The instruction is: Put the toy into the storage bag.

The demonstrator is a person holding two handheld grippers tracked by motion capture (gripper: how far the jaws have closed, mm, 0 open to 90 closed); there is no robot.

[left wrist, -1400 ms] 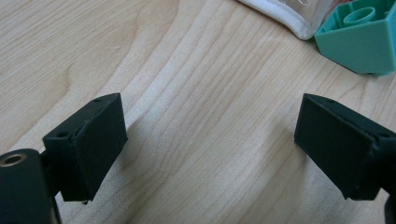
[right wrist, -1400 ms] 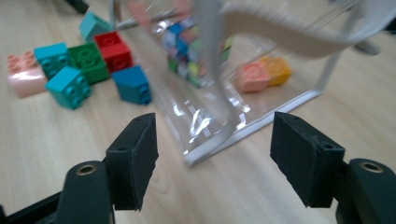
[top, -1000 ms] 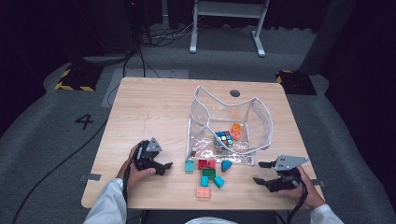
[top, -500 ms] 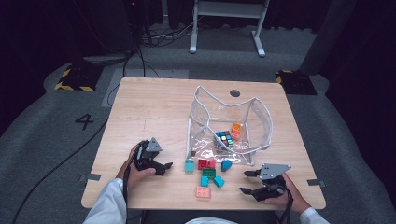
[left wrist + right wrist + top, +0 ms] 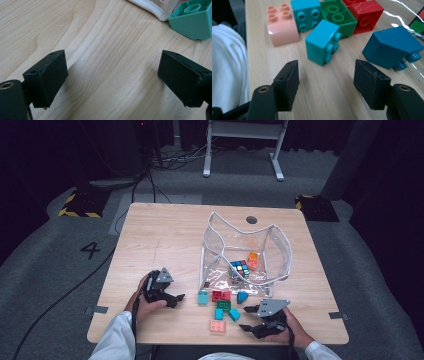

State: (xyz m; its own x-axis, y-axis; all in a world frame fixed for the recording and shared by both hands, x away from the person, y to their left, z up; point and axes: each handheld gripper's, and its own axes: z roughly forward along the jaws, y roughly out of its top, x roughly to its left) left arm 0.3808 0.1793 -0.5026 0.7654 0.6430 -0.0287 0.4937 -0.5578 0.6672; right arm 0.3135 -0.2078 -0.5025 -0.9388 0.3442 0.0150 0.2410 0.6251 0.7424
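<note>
Several toy bricks lie in a cluster near the table's front edge: a pink brick [image 5: 217,326], teal bricks [image 5: 234,315], a green brick [image 5: 223,306], a red brick [image 5: 220,295] and a blue brick [image 5: 242,296]. My right gripper [image 5: 247,318] sits just right of them, open; its jaws have just been closing a little with nothing between them. In the right gripper view, a teal brick [image 5: 323,45] lies just ahead of the right gripper [image 5: 327,75]. My left gripper [image 5: 172,298] rests open left of the cluster, and the left gripper [image 5: 112,72] has bare wood between its jaws.
A clear plastic bag [image 5: 245,245] stands open behind the bricks, holding a Rubik's cube [image 5: 239,268] and an orange brick [image 5: 253,260]. A teal-green brick [image 5: 195,20] lies beside the bag's white hem [image 5: 155,7]. The table's front edge [image 5: 215,341] runs close below both hands.
My right gripper has moved left along the front edge toward the brick cluster. The left gripper has stayed where it was.
</note>
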